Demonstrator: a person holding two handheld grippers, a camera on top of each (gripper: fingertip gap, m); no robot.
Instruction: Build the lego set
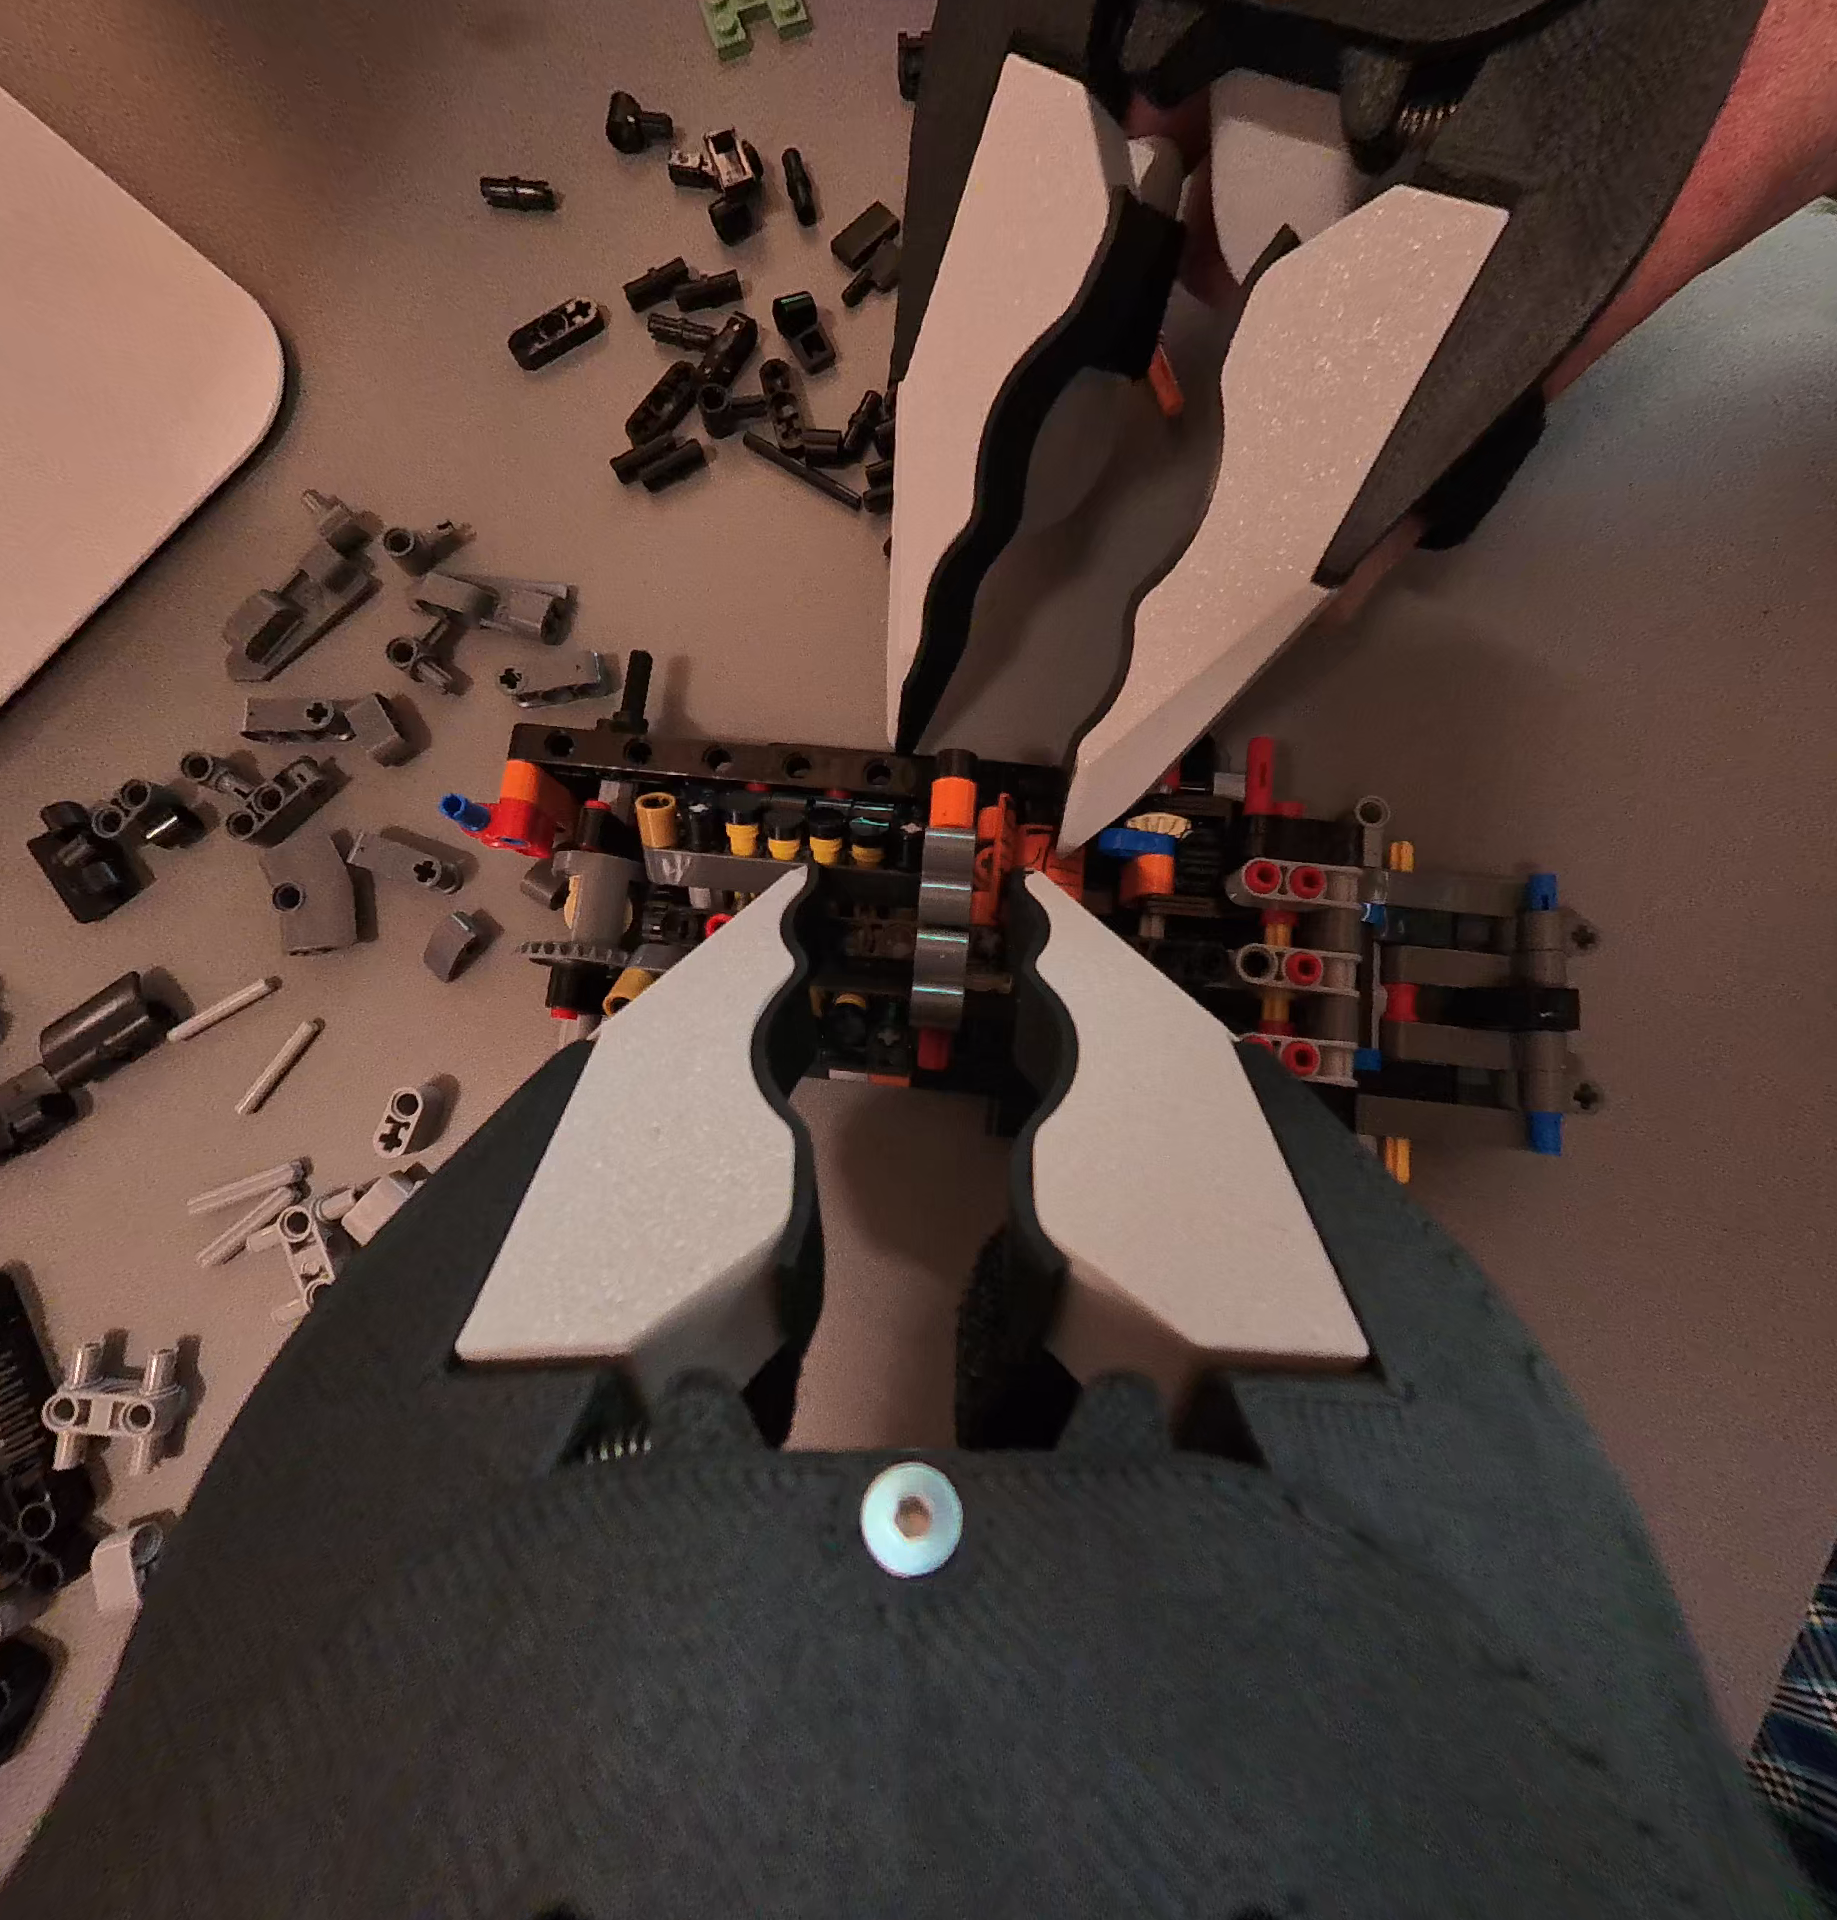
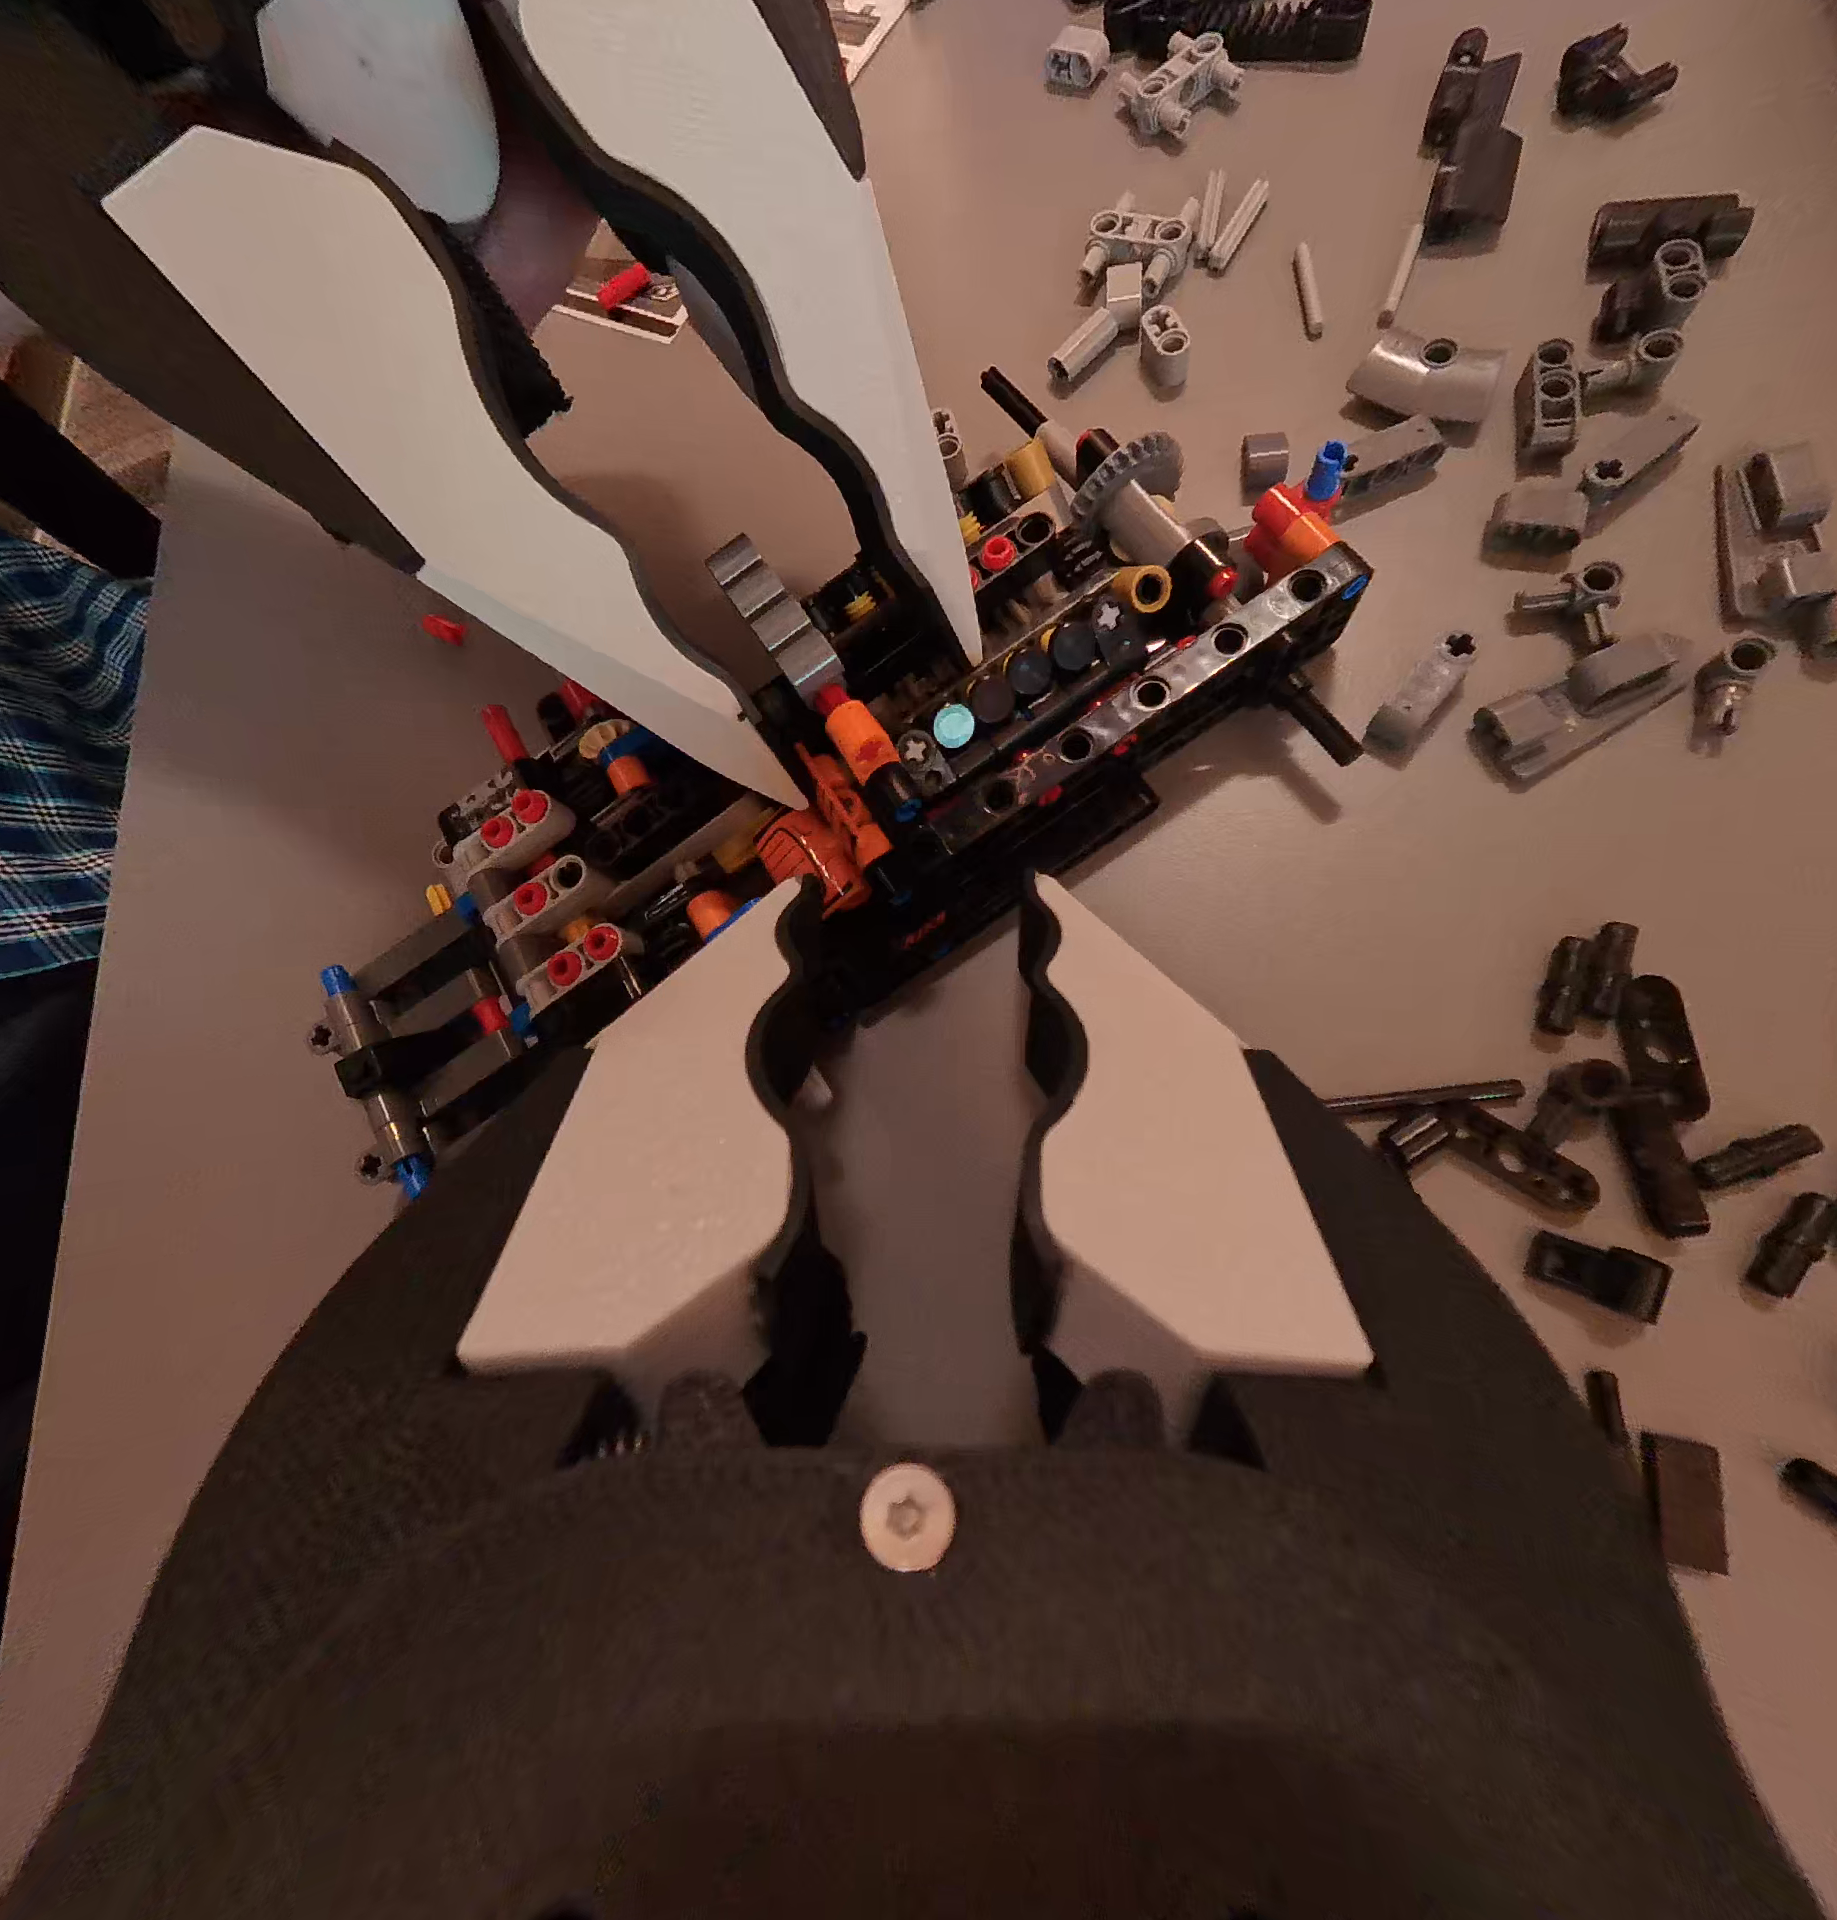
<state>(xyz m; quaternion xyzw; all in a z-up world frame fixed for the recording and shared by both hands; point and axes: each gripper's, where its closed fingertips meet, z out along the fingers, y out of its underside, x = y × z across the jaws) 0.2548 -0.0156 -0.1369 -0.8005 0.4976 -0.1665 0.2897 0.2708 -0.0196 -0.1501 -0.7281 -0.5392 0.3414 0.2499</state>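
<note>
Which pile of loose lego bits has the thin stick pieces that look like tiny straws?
The light grey pile, nearest the camera in the left wrist view. It holds thin pale rods; the black pile holds mostly chunky connectors.

Both tools crowd over the half-built model [image 1: 1049, 935] mid-counter, blocking its centre from above. Loose black pieces [image 1: 748, 353] and grey pieces [image 1: 374, 675] litter one side; bare counter [image 1: 1620, 644] beyond its other end lies open.

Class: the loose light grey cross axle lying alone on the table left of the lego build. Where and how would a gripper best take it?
Grip the light grey axle at mid-length, coming from above, fingers across its thin width. It lies flat, with bare table either side.
</note>
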